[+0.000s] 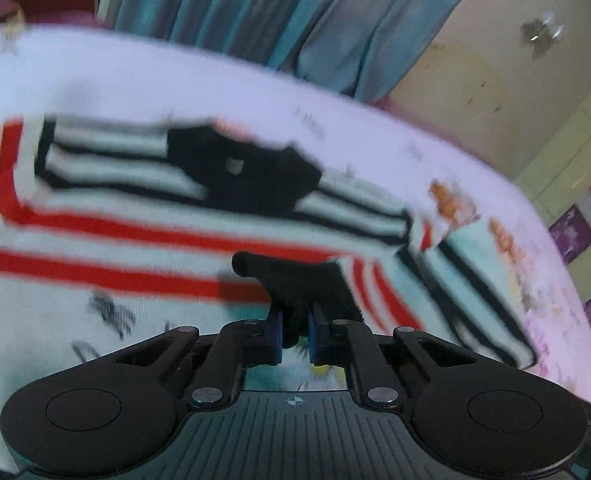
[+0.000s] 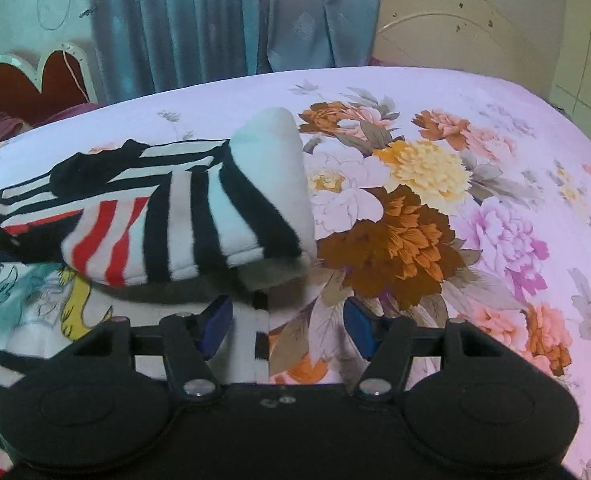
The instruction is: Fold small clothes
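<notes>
A small striped garment, white with red and black stripes and a black collar part, lies on the flowered bedsheet. My left gripper is shut on a black edge of the garment, holding it up; the view is blurred by motion. In the right wrist view the garment lies partly folded, a striped sleeve laid over the body. My right gripper is open and empty, just above the garment's near edge.
The bedsheet with large flower prints stretches to the right. Blue curtains hang behind the bed. A red heart-shaped headboard stands at back left. A tiled wall is on the right.
</notes>
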`<control>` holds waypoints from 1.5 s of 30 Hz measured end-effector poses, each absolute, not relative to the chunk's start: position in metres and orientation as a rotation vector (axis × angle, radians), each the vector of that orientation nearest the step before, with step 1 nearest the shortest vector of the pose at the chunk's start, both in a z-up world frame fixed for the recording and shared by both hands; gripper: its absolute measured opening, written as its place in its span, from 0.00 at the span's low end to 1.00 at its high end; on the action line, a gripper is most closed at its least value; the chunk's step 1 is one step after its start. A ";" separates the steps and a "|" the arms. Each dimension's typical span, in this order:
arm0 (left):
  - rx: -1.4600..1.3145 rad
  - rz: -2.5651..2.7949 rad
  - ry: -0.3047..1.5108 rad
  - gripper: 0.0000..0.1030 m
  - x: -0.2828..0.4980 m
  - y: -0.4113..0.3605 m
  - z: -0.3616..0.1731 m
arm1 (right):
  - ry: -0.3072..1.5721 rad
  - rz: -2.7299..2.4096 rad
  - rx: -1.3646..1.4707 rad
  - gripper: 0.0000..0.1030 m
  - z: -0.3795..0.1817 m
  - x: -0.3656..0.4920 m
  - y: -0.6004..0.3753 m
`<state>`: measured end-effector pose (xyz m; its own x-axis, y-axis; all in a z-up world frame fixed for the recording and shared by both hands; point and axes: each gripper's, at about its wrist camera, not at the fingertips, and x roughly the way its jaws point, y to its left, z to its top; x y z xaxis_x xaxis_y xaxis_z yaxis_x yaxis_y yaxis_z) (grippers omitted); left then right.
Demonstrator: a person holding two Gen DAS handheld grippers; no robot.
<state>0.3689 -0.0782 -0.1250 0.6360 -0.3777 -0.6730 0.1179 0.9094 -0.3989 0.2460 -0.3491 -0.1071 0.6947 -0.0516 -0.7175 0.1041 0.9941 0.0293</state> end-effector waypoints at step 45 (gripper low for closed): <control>-0.089 -0.033 0.841 0.56 0.388 -0.039 -0.147 | 0.837 -0.043 0.163 0.15 -0.128 0.432 -0.364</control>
